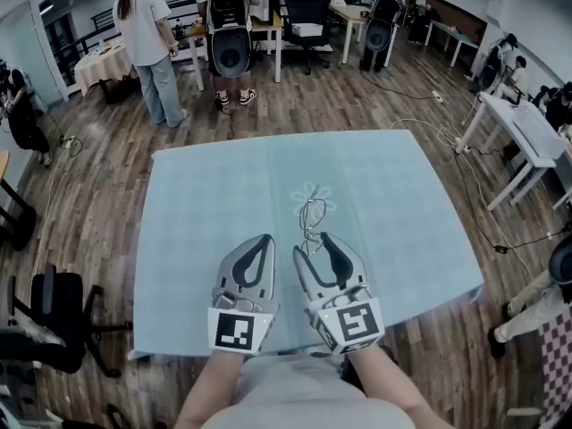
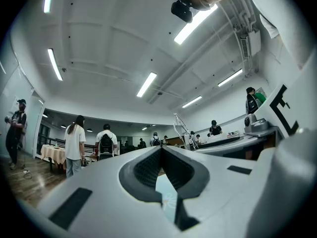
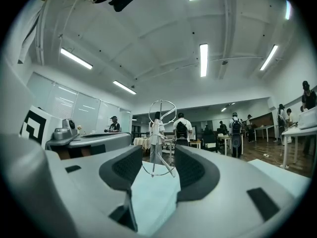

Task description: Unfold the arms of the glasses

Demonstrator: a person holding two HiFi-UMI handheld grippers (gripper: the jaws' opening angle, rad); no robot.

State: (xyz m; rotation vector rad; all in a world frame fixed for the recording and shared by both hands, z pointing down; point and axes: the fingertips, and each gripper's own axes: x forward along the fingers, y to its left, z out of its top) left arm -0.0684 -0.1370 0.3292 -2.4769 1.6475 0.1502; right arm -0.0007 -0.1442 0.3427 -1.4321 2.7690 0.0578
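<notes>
Left hand-held gripper sits low over the table, just left of its twin, jaws pressed together with nothing between them. Right hand-held gripper lies level beside it, jaws partly spread and pinching the glasses across the lower rim. The thin wire glasses stand on end at its tips, with the upper rim rising above the jaws. How their arms lie is too fine to tell. People stand well beyond both tips, past the table's far edge.
</notes>
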